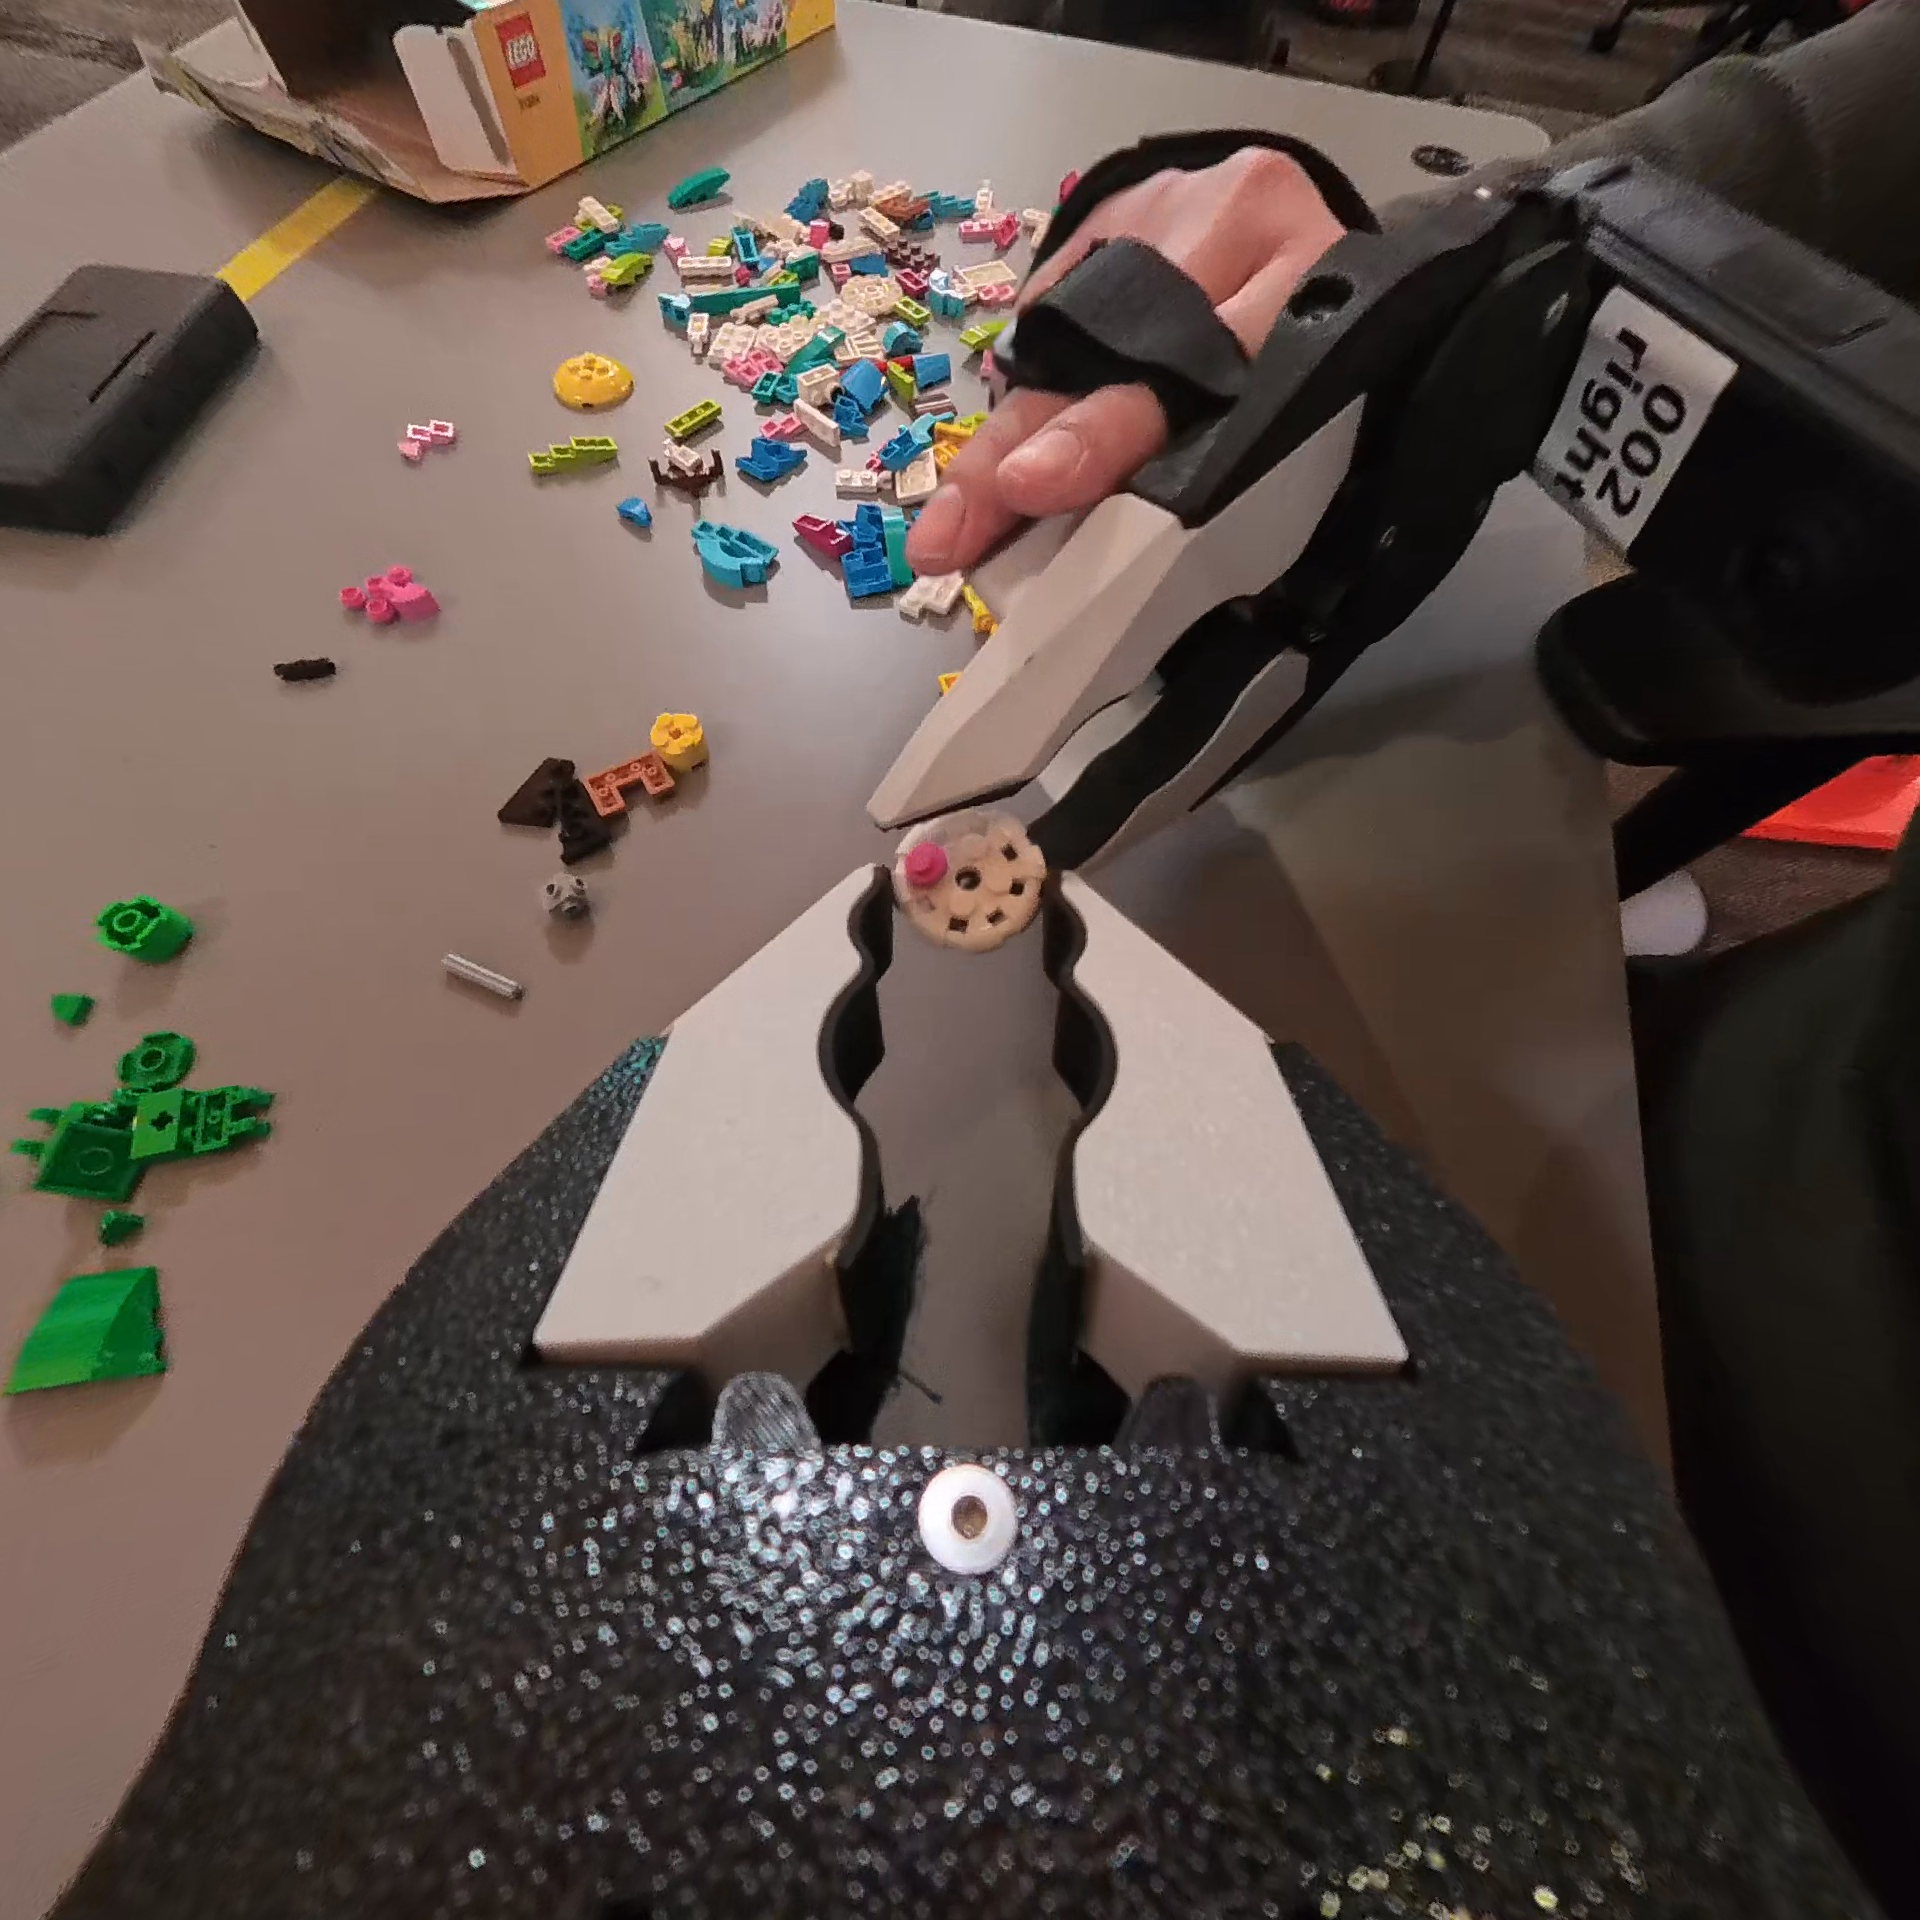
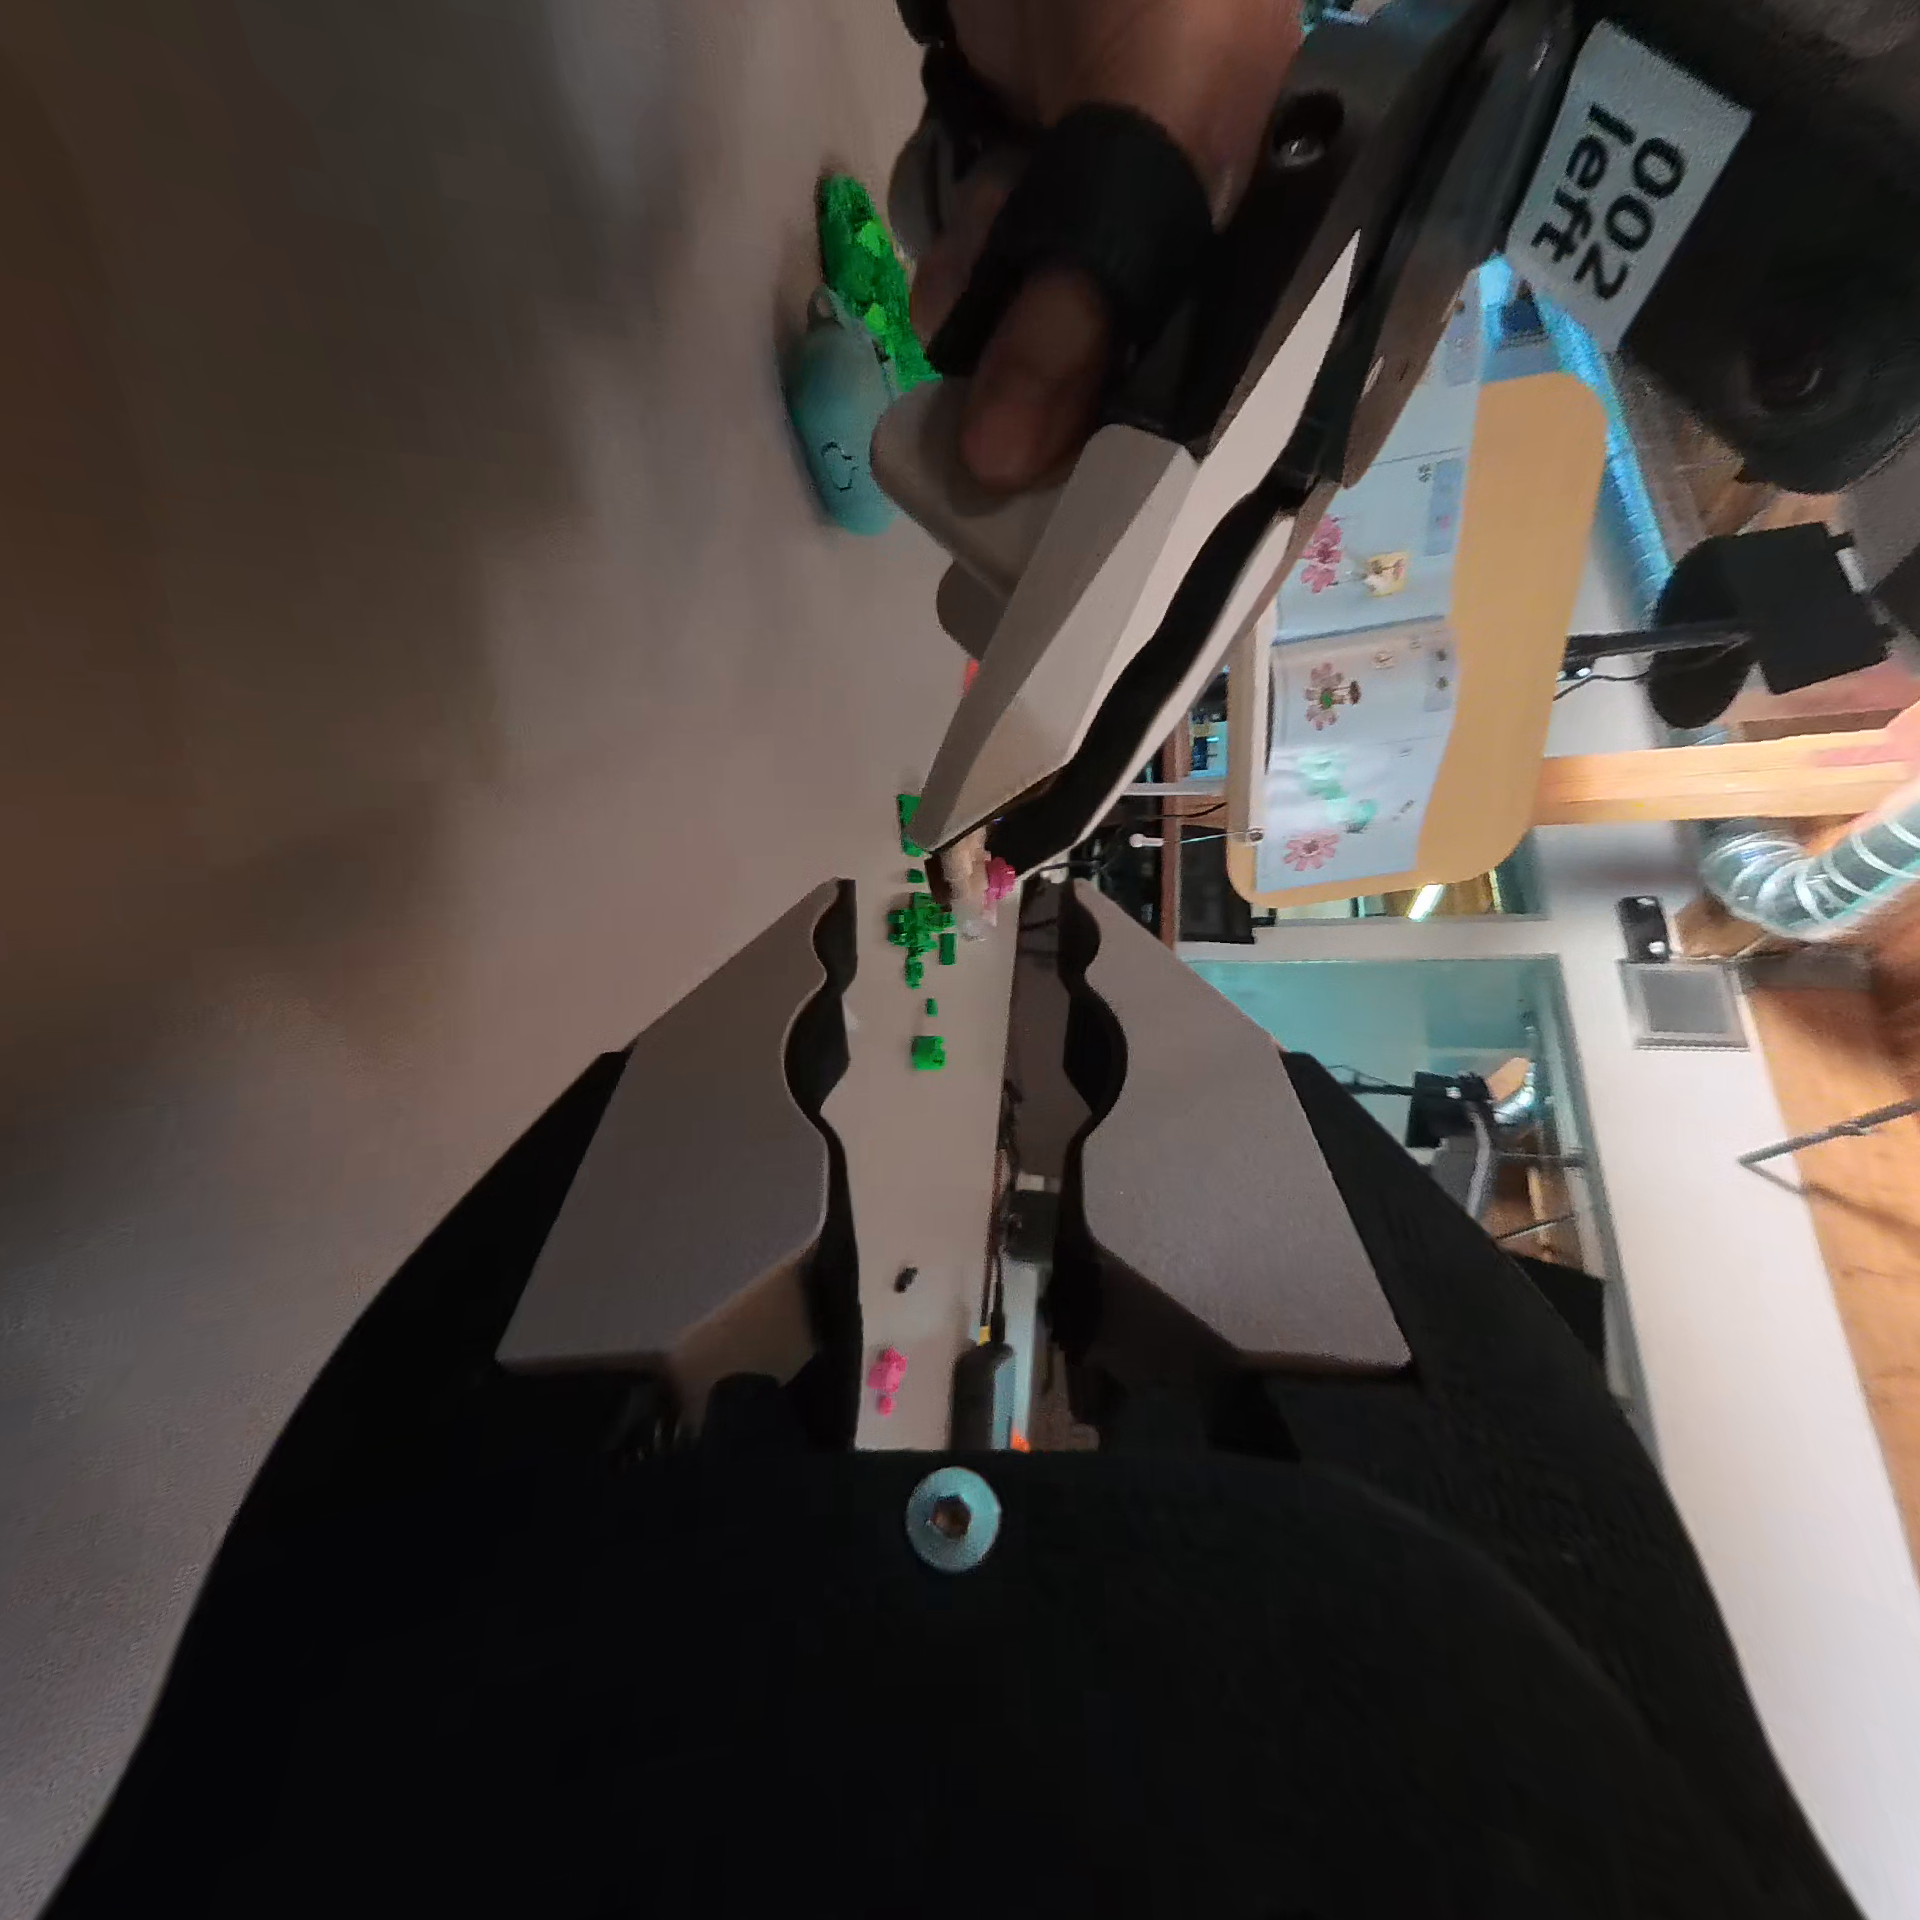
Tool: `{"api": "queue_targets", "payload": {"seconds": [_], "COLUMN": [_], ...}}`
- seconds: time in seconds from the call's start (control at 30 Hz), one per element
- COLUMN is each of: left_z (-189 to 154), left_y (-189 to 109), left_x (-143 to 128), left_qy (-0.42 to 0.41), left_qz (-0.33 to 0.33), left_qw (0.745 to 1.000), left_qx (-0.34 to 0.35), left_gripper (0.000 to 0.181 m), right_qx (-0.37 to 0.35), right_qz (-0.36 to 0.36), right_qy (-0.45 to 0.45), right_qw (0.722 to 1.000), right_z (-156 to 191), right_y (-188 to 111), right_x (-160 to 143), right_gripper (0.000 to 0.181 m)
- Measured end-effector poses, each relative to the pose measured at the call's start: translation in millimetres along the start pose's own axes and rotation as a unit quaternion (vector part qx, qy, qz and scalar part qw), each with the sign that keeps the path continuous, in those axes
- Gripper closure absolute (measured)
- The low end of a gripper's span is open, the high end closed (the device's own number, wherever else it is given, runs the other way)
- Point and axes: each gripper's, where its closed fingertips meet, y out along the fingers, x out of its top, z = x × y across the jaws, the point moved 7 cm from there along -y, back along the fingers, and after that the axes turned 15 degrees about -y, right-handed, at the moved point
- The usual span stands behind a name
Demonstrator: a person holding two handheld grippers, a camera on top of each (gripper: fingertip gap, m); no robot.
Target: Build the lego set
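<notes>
Left wrist view looks down on a grey table (image 1: 312,831) strewn with parts: a dense heap of mixed bricks (image 1: 821,312) far ahead, green pieces (image 1: 145,1132) at the left, a brown and black cluster (image 1: 603,790) nearer, and a torn set box (image 1: 499,94) at the far edge. The left gripper (image 1: 966,894) clamps a tan round plate (image 1: 971,883), carrying a small magenta stud (image 1: 923,865), between its tips above the tabletop. The right gripper (image 1: 961,810) slants in from the upper right, tips parted and touching the plate's upper rim, a hand (image 1: 1122,343) strapped to it. Right wrist view is rolled sideways, showing the table's edge, an instruction booklet (image 2: 1351,665) propped beyond, and open room past it.
</notes>
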Motion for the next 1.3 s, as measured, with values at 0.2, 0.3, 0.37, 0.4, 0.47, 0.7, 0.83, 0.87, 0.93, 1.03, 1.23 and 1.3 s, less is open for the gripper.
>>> {"api": "queue_targets", "payload": {"seconds": [0.2,0.3,0.37,0.4,0.47,0.7,0.83,0.87,0.93,1.03,1.23,1.3], "left_z": [-2,-3,-3,-3,-4,-7,-7,-7,-6,2,19,26], "left_y": [0,-1,0,0,0,1,5,5,8,12,29,32], "left_x": [3,3,4,4,4,2,-2,-2,-3,-6,-23,-26], "left_qy": [0.004,0.001,-0.002,-0.002,-0.004,0.004,0.005,0.003,0.000,0.009,0.020,0.027], "left_qz": [0.001,-0.003,-0.003,-0.001,0.003,0.009,0.020,0.021,0.020,0.020,0.048,0.051], "left_qw": [1.000,1.000,1.000,1.000,1.000,0.999,0.999,0.999,0.999,1.000,0.998,0.996], "left_qx": [-0.003,-0.008,-0.012,-0.013,-0.018,-0.033,-0.043,-0.045,-0.044,-0.017,0.036,0.071], "left_gripper": [0.154,0.154,0.154,0.154,0.154,0.154,0.154,0.154,0.155,0.155,0.154,0.154], "right_qx": [-0.015,-0.022,-0.022,-0.020,-0.018,-0.019,-0.010,-0.008,0.004,0.050,0.063,0.070], "right_qz": [-0.004,-0.006,-0.006,-0.007,-0.006,0.019,0.016,0.008,-0.001,0.012,0.201,0.230], "right_qy": [-0.027,-0.039,-0.044,-0.049,-0.068,-0.169,-0.184,-0.156,-0.066,0.061,0.389,0.503], "right_qw": [1.000,0.999,0.999,0.999,0.998,0.985,0.983,0.988,0.998,0.997,0.897,0.830], "right_z": [-4,-4,-4,-4,-4,-2,3,4,5,8,16,31], "right_y": [0,-1,-2,-3,-4,-8,-9,-9,-9,-20,-82,-100], "right_x": [0,1,1,1,1,9,11,10,6,-8,-98,-118], "right_gripper": [0.159,0.167,0.168,0.168,0.170,0.172,0.172,0.171,0.170,0.139,0.150,0.142]}}
